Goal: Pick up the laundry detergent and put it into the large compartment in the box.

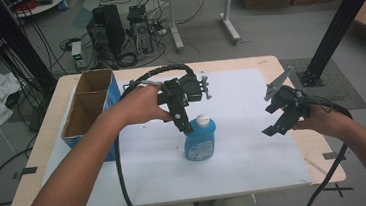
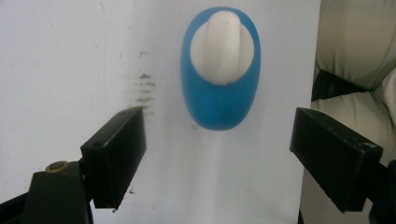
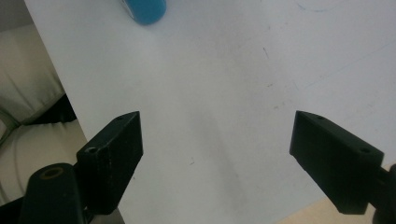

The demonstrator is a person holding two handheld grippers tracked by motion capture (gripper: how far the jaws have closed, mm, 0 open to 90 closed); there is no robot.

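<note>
A blue bottle [image 1: 201,140] with a white cap stands upright on the white sheet [image 1: 254,142] near the table's middle. My left gripper [image 1: 185,125] hangs just above and left of its cap, pointing down. In the left gripper view I look straight down on the bottle [image 2: 219,88], which lies a little ahead of the wide-open jaws, untouched by them. My right gripper [image 1: 277,126] hovers open over the sheet's right edge, well apart from the bottle. The right gripper view has a bit of the bottle [image 3: 145,10] at its top edge and bare sheet between the jaws.
An open cardboard box with blue sides [image 1: 87,111] stands at the table's left, split into two compartments. The sheet [image 3: 224,84] ends close to the table's right edge [image 1: 322,166]. Cables trail from both grippers. Computers, wires and cartons sit on the floor beyond.
</note>
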